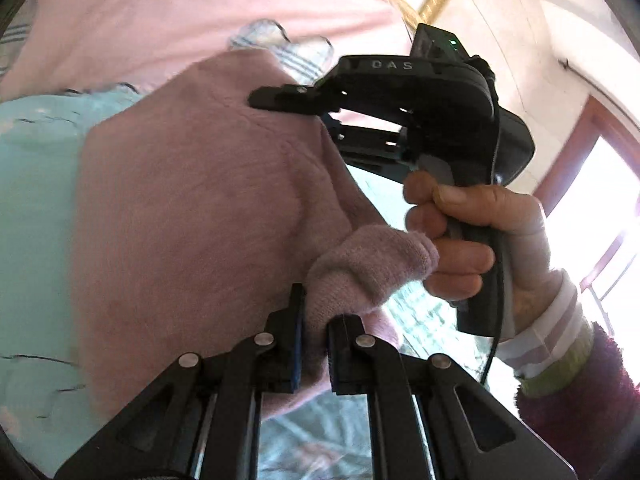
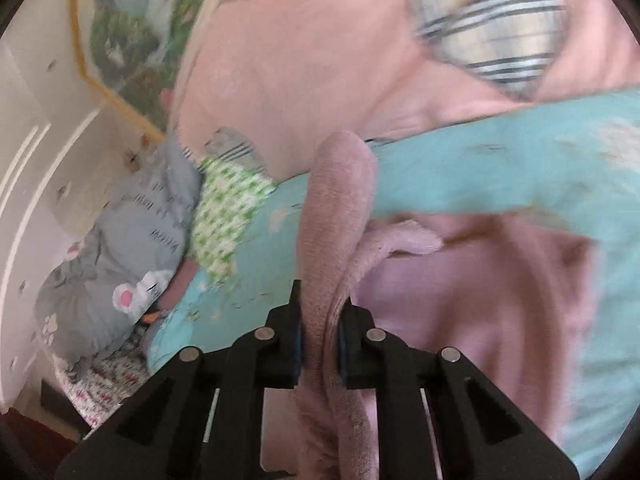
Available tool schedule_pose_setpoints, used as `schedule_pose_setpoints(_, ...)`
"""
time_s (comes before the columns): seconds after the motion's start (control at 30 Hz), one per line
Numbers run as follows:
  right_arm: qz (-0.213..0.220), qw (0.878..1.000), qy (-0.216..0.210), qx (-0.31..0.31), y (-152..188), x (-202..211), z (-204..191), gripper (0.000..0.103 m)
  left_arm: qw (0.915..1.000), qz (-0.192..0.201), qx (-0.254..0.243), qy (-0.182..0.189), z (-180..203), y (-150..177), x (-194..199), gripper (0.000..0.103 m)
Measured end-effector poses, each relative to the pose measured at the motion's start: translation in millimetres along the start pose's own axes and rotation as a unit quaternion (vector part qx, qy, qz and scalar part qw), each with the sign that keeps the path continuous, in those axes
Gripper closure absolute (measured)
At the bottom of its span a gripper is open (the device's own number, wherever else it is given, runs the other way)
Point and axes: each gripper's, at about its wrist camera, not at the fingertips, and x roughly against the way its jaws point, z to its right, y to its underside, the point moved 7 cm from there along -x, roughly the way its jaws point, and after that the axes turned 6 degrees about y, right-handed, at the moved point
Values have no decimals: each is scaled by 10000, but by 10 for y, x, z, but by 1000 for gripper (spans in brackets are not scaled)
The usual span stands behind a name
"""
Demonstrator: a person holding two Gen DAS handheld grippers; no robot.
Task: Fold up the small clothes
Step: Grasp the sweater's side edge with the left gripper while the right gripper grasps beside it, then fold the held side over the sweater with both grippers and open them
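Observation:
A mauve knit garment [image 1: 192,208] hangs lifted over a teal blanket [image 1: 36,200]. In the left wrist view my left gripper [image 1: 314,344] is shut on a bunched edge of the knit. A hand holds my right gripper [image 1: 304,114] at the garment's upper edge, its fingertips partly hidden by fabric. In the right wrist view my right gripper [image 2: 320,338] is shut on a folded strip of the same garment [image 2: 336,208], which stands up between the pads. The rest of the garment spreads to the right over the teal blanket [image 2: 500,172].
A pink quilt [image 2: 300,60] with plaid heart patches lies behind the blanket. Grey plush cushions [image 2: 120,240] and a green-printed cloth [image 2: 228,216] sit at the left by a white cabinet [image 2: 36,140]. A window [image 1: 592,208] is at the right.

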Motion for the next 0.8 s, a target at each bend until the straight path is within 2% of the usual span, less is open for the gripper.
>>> schedule_pose_setpoints(0.1, -30, 9987, 390, -317, 143, 114, 465, 88, 9995, -309, -64, -17, 71, 162, -309, 96)
schedule_pose_setpoints(0.27, -120, 9961, 572, -660, 367, 47, 890, 88, 9986, -511, -83, -114, 44, 321, -500, 96)
schedule_pose_setpoints(0.4, -44, 9949, 678, -741, 401, 21, 1003, 88, 9979, -597, -160, -171, 7, 335, -515, 95)
schedule_pose_setpoints(0.5, 32, 9920, 916, -874, 430, 51, 1085, 78, 9972, -659, -230, -251, 49, 323, -538, 94)
schedule_pose_setpoints(0.57, 81, 9897, 1025, -995, 463, 134, 1110, 72, 9972, -670, -233, -229, 48, 276, -541, 88)
schedule_pose_setpoints(0.7, 373, 9881, 1214, -866, 527, 424, 988, 70, 9966, -722, -341, -182, 87, 388, -318, 79)
schedule_pose_setpoints(0.77, 498, 9894, 1114, -791, 605, 564, 859, 70, 9967, -727, -330, -163, 78, 455, -161, 77)
schedule_pose_setpoints(0.8, 541, 9902, 1041, -752, 666, 630, 786, 70, 9969, -706, -296, -192, 43, 492, -69, 72)
